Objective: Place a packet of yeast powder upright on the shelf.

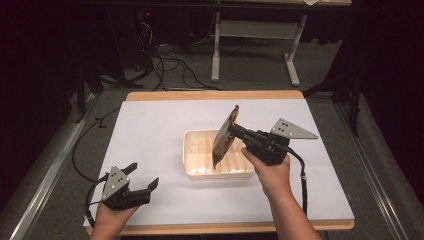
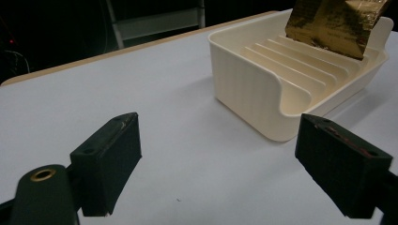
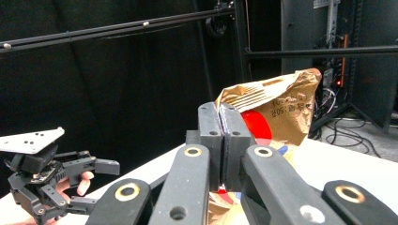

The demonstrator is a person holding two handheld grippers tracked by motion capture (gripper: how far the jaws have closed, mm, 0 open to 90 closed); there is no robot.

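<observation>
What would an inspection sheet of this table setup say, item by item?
Surface: white sheet over a wooden table, bare around the tray.
Job's things: cream ribbed tray; gold-brown packet held tilted above it.
Clutter: nothing seen.
Grippers: right hand-held gripper shut on the packet; left hand-held gripper open, holding nothing, near the table's front left.
Cables: one trails from each gripper; loose black cables lie on the floor beyond.
Surroundings: dark room, grey floor, white table frame behind.
</observation>
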